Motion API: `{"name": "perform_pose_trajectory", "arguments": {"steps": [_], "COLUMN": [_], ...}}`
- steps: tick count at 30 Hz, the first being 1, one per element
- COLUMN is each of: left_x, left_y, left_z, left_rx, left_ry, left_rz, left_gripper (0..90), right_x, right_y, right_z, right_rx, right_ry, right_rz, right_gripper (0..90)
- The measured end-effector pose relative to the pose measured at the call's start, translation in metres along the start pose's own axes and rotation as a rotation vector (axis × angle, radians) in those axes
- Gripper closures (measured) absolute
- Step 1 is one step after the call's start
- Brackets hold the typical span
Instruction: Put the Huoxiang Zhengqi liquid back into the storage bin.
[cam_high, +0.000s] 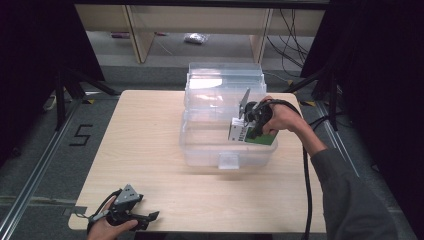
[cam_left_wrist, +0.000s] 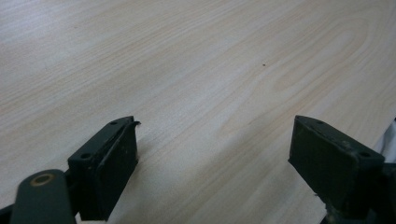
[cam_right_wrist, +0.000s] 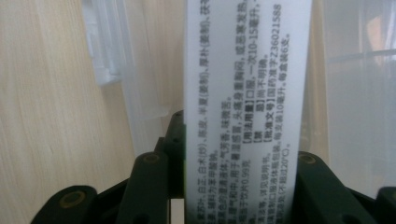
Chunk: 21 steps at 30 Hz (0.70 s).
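Observation:
A clear plastic bin (cam_high: 200, 147) with its lid folded back stands at the table's far middle. Over the bin's right part, my right gripper (cam_high: 248, 131) is shut on a white and green box (cam_high: 239, 132). In the right gripper view the box (cam_right_wrist: 247, 93) shows a white side with black printed text, clamped between the jaws, with the bin's wall (cam_right_wrist: 112, 60) behind it. My left gripper (cam_high: 150, 216) lies near the table's front left corner, held by a hand. Its jaws stand wide apart above bare wood, and my left gripper (cam_left_wrist: 215, 144) has nothing between them.
The light wooden table (cam_high: 150, 125) has free surface left of and in front of the bin. A black cable (cam_high: 306, 190) trails from the right gripper down past the person's sleeve. Beyond the table are a grey floor, wooden furniture legs and black stands.

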<state>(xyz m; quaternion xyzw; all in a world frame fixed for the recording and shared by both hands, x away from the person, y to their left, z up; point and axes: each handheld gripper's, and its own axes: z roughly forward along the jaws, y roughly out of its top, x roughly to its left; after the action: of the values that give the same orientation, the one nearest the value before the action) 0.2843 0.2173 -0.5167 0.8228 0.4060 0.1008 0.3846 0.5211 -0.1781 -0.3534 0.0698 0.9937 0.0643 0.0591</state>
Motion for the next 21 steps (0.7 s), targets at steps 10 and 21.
{"name": "perform_pose_trajectory", "arguments": {"steps": [10, 21], "left_x": [0.001, 0.001], "left_y": [0.000, 0.000], "left_z": [-0.001, -0.001], "left_rx": [0.014, 0.010], "left_ry": [0.009, 0.009], "left_rz": [0.015, 0.013], "left_gripper": [14.9, 14.9], "right_x": [-0.006, -0.012], "right_y": [-0.003, -0.008], "right_z": [0.028, 0.052], "right_rx": [0.028, 0.022], "right_ry": [0.039, 0.059], "right_rz": [-0.014, 0.010], "right_gripper": [64.8, 64.6]}}
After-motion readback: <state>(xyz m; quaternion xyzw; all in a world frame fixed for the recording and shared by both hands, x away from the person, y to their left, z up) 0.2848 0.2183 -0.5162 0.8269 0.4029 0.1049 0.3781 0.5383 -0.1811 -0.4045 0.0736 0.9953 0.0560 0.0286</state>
